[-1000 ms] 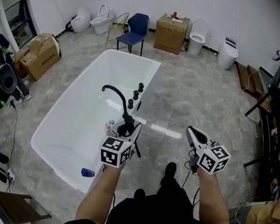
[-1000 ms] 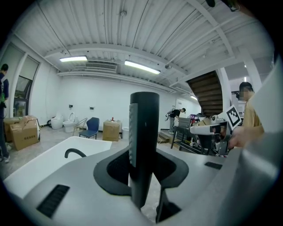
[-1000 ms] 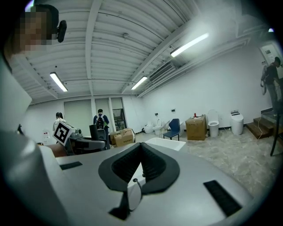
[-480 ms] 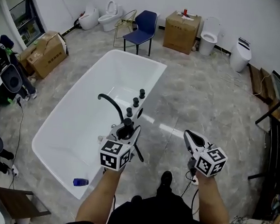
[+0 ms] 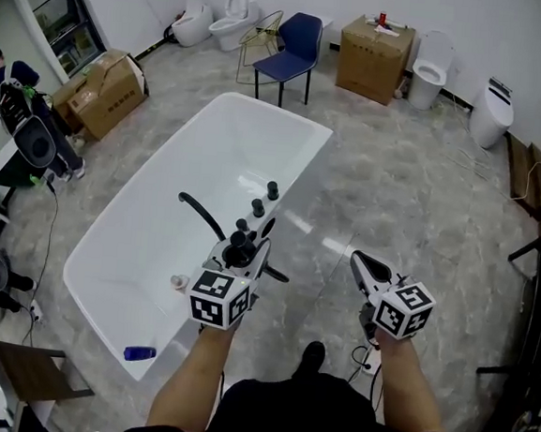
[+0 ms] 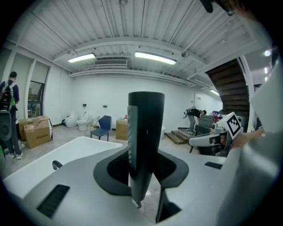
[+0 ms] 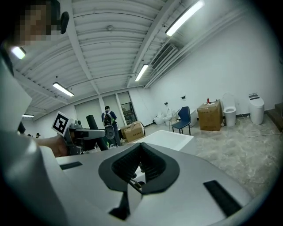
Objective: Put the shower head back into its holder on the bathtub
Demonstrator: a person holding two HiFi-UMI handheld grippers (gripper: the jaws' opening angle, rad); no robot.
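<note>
Carrying the black shower head (image 6: 145, 141) upright, the left tongs (image 5: 244, 255) stay clamped on it over the bathtub (image 5: 280, 111) rim, just below the knobs (image 5: 257, 205). A second ago they overlapped the faucet (image 5: 200, 215) base; now they sit right of it, so seating looks near. The right tongs (image 5: 371, 271) hang closed and empty.

unclear | blue object (image 5: 139, 352) | too small to identify (in bathtub (image 5: 145, 246))

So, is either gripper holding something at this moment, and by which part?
The left gripper holds the black shower head upright, with its jaws shut on the lower half of the body. The right gripper is shut and holds nothing.
</note>
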